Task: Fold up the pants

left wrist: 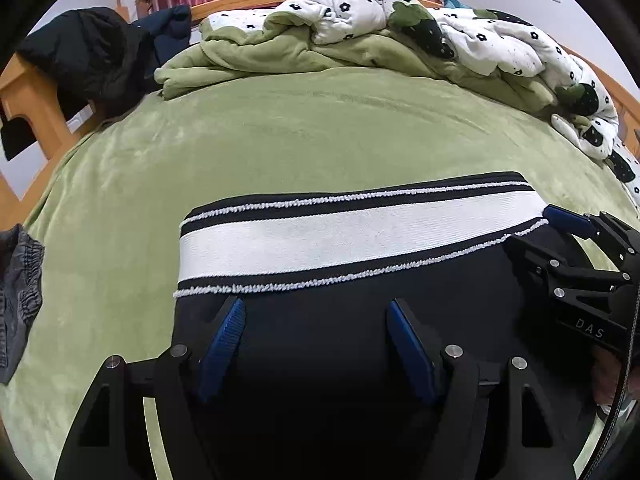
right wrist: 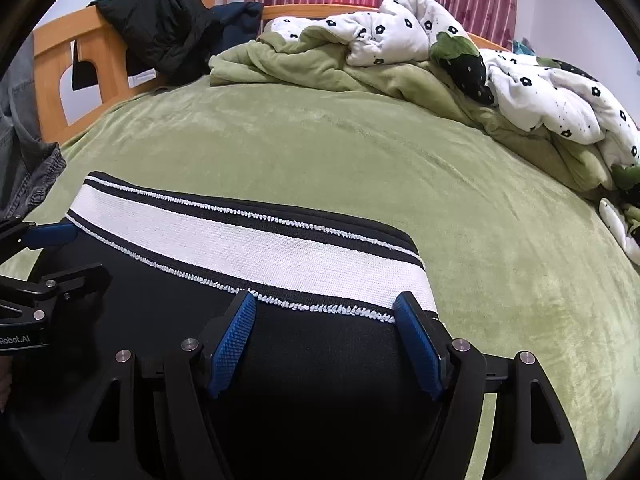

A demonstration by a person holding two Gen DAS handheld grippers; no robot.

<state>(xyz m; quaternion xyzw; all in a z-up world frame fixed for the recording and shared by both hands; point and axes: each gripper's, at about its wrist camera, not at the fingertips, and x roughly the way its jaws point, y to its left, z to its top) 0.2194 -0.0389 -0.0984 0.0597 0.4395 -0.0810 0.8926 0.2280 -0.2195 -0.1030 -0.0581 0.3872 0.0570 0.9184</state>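
On the green plush bed cover (left wrist: 280,136), only your right view shows the black pants' (right wrist: 320,360) right waistband corner; left gripper (left wrist: 316,308) and right gripper (right wrist: 324,300) spread, holding nothing.

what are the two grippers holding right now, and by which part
Nothing: left gripper and right gripper both stand open above the black pants with a white striped band.

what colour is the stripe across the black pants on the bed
White, a broad band edged with thin white stitched lines on the black pants. It shows best in the left wrist view.
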